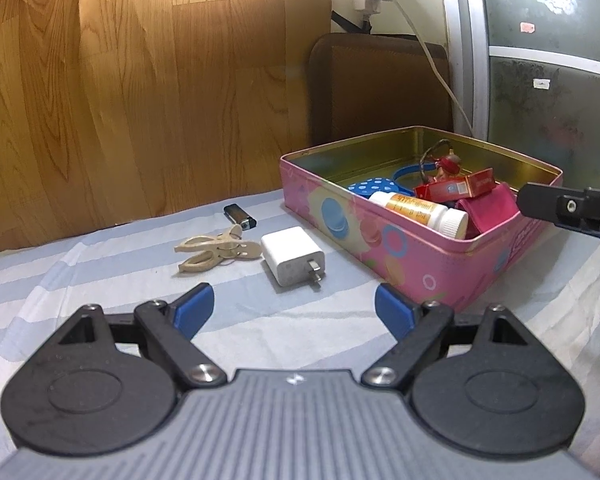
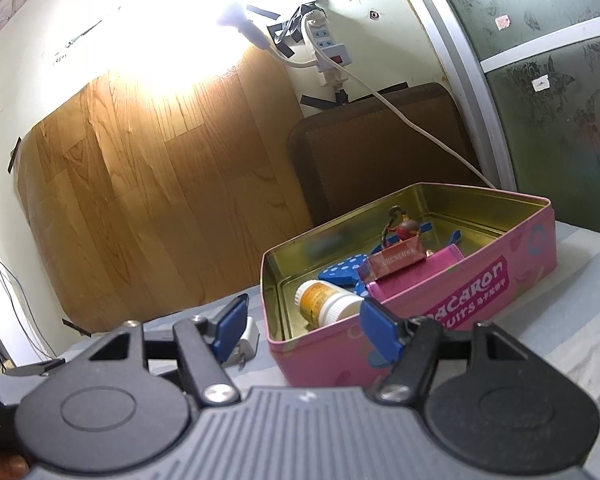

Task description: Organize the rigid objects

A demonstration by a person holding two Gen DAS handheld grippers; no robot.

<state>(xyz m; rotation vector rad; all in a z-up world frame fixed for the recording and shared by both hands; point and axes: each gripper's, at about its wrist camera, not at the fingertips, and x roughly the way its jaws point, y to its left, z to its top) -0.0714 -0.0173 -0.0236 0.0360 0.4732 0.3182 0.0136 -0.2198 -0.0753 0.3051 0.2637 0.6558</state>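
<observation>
Left claw: blue-padded fingers spread wide apart, gripping nothing, low over the striped cloth.
Right claw: fingers apart and bare, just before the near corner of the tin.
Tin: open pink metal box with a gold inside and printed circles; the right wrist view shows lettering along its side.
Inside the tin: a white pill bottle with an orange label lying on its side, a red carton, a blue piece with white dots, a pink flat item, and a small figure on a cord.
Still outside: a white charger with its metal prongs toward the claw, near the tin's left wall; a beige clip just beside it; a black lighter behind the clip.
In the way: nothing between the left claw and the charger.
Backdrop: wood-grain sheet, brown cushion, white power strip with its cable running down behind the tin.
</observation>
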